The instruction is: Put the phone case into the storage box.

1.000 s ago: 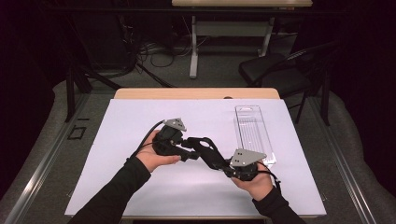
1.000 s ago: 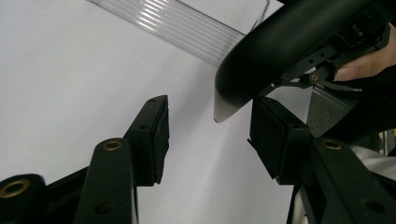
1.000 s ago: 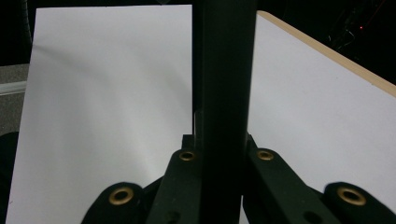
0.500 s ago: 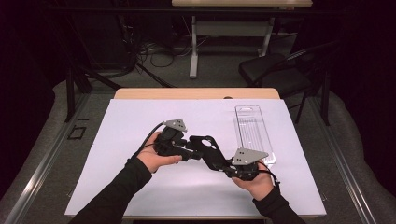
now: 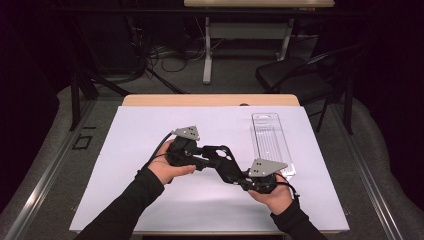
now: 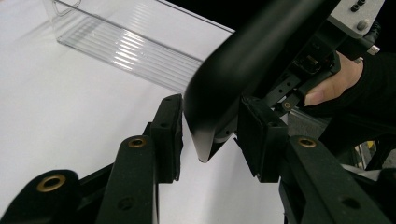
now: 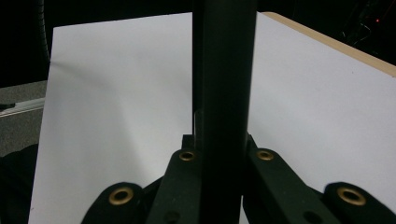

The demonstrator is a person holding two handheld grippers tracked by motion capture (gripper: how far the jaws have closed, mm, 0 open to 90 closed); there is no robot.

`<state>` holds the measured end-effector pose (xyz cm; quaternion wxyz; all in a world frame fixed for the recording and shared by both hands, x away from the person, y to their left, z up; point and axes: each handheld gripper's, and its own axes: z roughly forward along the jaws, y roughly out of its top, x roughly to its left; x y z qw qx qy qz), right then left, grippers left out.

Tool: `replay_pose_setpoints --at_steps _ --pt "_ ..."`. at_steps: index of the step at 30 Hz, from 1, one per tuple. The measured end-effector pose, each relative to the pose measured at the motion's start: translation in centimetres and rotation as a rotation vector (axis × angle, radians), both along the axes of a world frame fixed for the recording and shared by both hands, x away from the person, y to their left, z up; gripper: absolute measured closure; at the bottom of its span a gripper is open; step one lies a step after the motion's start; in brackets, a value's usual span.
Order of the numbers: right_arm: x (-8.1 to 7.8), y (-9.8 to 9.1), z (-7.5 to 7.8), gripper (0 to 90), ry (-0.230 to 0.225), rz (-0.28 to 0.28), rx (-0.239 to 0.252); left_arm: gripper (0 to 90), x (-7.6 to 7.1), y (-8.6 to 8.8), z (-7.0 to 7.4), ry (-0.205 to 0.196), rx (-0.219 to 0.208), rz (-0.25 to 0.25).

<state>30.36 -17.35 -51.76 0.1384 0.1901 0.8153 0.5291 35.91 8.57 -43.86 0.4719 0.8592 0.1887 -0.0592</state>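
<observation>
Between your two grippers, above the middle of the white sheet, hangs a black curved piece. Your right gripper is clamped on one end of it, jaws pressed to both flanks. Your left gripper straddles the other end; its jaws have just been closing, the right-hand pad looks to touch the piece, the other stands just off it. Beyond, a clear plastic tray lies on the sheet, apart from both grippers

Black object blurred, cut off at top edge, clear tray partly hidden behind it
</observation>
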Motion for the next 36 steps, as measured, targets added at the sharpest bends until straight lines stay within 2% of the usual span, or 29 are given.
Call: replay_pose_setpoints --at_steps 17,29,36 --pt "-0.02 0.04 -0.03 87.8 0.008 0.014 0.012 62.7 -0.16 0.03 0.16 -0.034 -0.036 -0.023" --pt "0.10 -0.08 -0.04 87.9 0.030 0.037 0.029 68.4 -0.11 0.17 0.18 -0.050 -0.043 -0.059" --pt "0.13 -0.08 -0.06 87.9 0.024 0.042 0.026 70.3 -0.01 0.25 0.16 -0.059 -0.044 -0.078"
